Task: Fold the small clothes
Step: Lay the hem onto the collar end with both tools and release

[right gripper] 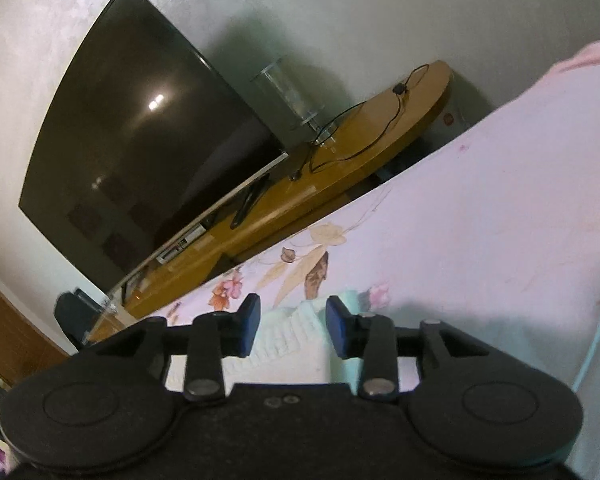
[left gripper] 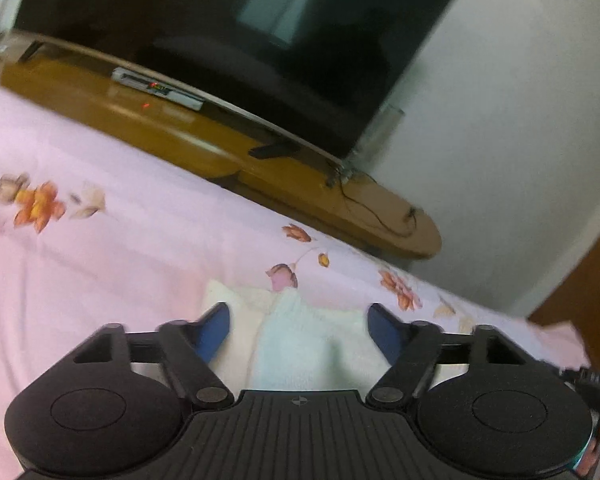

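Both jaws stand apart, and nothing is pinched in either one. On the left gripper (left gripper: 298, 330) the two blue fingers (left gripper: 214, 332) are wide apart. A small pale garment (left gripper: 296, 344), cream and light blue, lies on the bed between them and under them, and the fingers do not press on it. On the right gripper (right gripper: 292, 326) the blue fingers (right gripper: 250, 322) are closer together, with a clear gap. The same soft cloth (right gripper: 284, 340) shows through that gap, pale with a ribbed edge, and it lies flat below the jaws. It may be a little knitted top, but the picture is blurry, so that is hard to tell.

A pink bedsheet (left gripper: 100, 272) with orange flowers spreads out under both grippers and past the tips of the jaws. Beyond the sheet, far in front of the jaws, stands a long yellow-brown wooden stand (right gripper: 340, 152). A big dark TV (left gripper: 240, 40) sits on it against a white wall (left gripper: 520, 120). A thin black cable (right gripper: 376, 128) curls on top of the stand, off to the right of the TV
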